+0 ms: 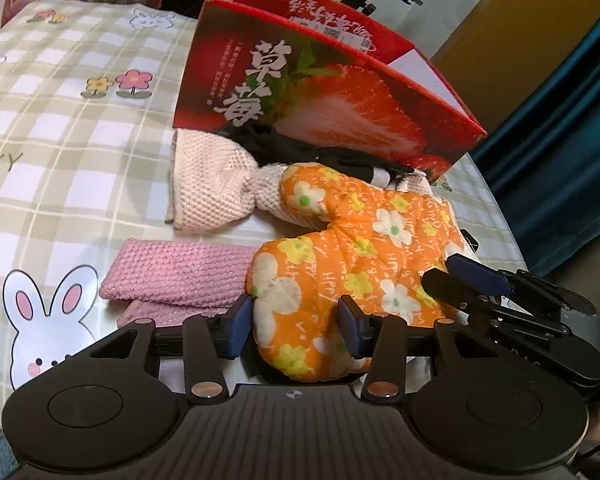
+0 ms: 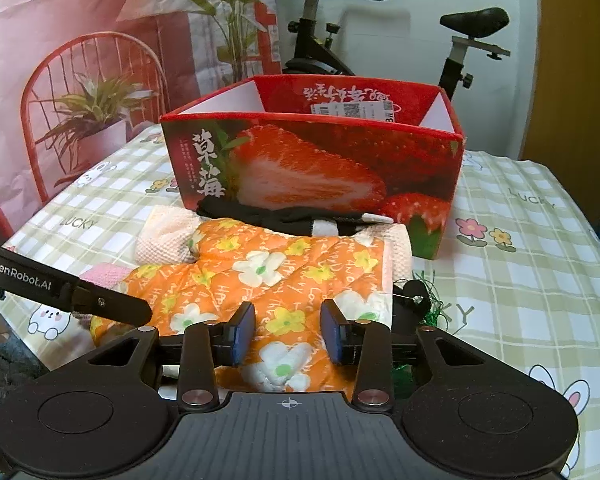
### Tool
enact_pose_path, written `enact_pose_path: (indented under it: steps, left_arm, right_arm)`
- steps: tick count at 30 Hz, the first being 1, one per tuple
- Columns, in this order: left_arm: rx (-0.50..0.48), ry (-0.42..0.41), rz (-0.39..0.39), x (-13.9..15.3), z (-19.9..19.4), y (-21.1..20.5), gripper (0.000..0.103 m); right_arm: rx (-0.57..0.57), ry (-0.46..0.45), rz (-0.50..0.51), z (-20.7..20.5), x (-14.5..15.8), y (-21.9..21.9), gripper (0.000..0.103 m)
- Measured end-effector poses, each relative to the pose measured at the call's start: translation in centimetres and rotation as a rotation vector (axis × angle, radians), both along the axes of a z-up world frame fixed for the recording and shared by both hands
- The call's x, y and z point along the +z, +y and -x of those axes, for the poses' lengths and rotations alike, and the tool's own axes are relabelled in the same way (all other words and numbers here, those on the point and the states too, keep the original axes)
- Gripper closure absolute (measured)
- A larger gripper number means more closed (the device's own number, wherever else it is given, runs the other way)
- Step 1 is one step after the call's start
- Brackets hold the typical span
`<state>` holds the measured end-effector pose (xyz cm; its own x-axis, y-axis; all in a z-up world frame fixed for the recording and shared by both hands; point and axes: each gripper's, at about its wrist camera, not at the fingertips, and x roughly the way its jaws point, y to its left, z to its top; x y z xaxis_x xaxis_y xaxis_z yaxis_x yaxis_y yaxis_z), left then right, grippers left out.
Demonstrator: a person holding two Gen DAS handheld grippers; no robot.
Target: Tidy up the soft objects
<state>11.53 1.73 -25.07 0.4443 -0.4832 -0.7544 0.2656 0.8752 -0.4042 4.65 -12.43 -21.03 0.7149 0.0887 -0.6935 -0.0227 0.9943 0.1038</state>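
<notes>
An orange flowered padded mitten (image 1: 360, 240) (image 2: 280, 264) lies on the checked tablecloth in front of an open red strawberry box (image 1: 320, 92) (image 2: 312, 160). My left gripper (image 1: 296, 326) is shut on the mitten's near rounded end, with its pads against the padding on both sides. My right gripper (image 2: 288, 330) (image 1: 456, 276) is shut on the mitten's cuff end. A cream knitted cloth (image 1: 212, 188) (image 2: 164, 236) and a black item (image 1: 340, 156) (image 2: 284, 214) lie between the mitten and the box. A pink knitted cloth (image 1: 180, 272) lies to the left.
The tablecloth (image 2: 520, 260) has bare room to the right of the box and to the left (image 1: 60, 140). A green mesh tangle (image 2: 432, 312) sits by the mitten's right edge. An exercise bike (image 2: 460, 52) stands behind the table. The table's right edge drops off near a blue curtain (image 1: 560, 140).
</notes>
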Motion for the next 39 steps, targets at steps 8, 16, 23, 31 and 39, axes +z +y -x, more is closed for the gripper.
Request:
enact_pose_path:
  steps: [8, 16, 23, 31, 39]
  left_arm:
    - [0.010, -0.073, 0.011, 1.1, 0.3, 0.7, 0.089]
    - [0.082, -0.087, 0.012, 1.3, 0.2, 1.8, 0.089]
    - [0.124, -0.045, 0.002, 0.5, -0.2, 2.3, 0.089]
    - [0.132, 0.007, 0.008, -0.6, -0.7, 2.8, 0.089]
    - [0.148, 0.030, 0.006, -1.4, -0.9, 2.8, 0.088]
  right_arm:
    - [0.010, -0.014, -0.010, 0.1, 0.2, 0.1, 0.068]
    - [0.020, -0.027, -0.011, 0.1, 0.4, 0.2, 0.070]
    - [0.021, -0.027, -0.015, 0.2, 0.4, 0.2, 0.069]
    - [0.010, -0.039, -0.020, 0.3, 0.5, 0.0, 0.069]
    - [-0.051, -0.057, -0.035, 0.4, 0.4, -1.0, 0.064]
